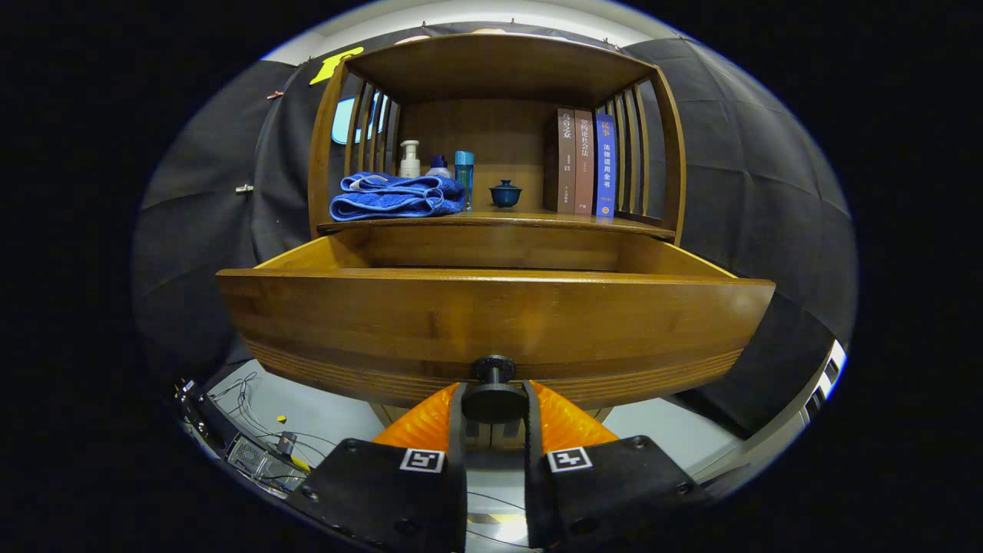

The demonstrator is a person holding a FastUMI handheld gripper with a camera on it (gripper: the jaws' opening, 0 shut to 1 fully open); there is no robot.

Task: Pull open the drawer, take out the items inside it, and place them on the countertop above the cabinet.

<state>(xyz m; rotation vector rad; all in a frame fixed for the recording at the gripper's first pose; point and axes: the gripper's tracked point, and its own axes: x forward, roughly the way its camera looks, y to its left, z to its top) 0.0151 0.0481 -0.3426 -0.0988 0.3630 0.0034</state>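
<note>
The wooden drawer (491,315) stands pulled out of the cabinet toward me. Its front panel hides whatever lies inside; I see just the inner side walls and back wall. A dark round knob (493,369) sticks out from the lower middle of the front panel. My gripper (494,395) is shut on the drawer knob, one finger pressing on each side of it. Above the drawer is the cabinet's countertop (537,221), under a wooden shelf frame.
On the countertop lie a folded blue towel (395,196), a white pump bottle (410,160), a blue tumbler (464,173), a small blue lidded cup (505,193) and three upright books (585,163). Cables and a metal box (257,453) lie on the floor, lower left.
</note>
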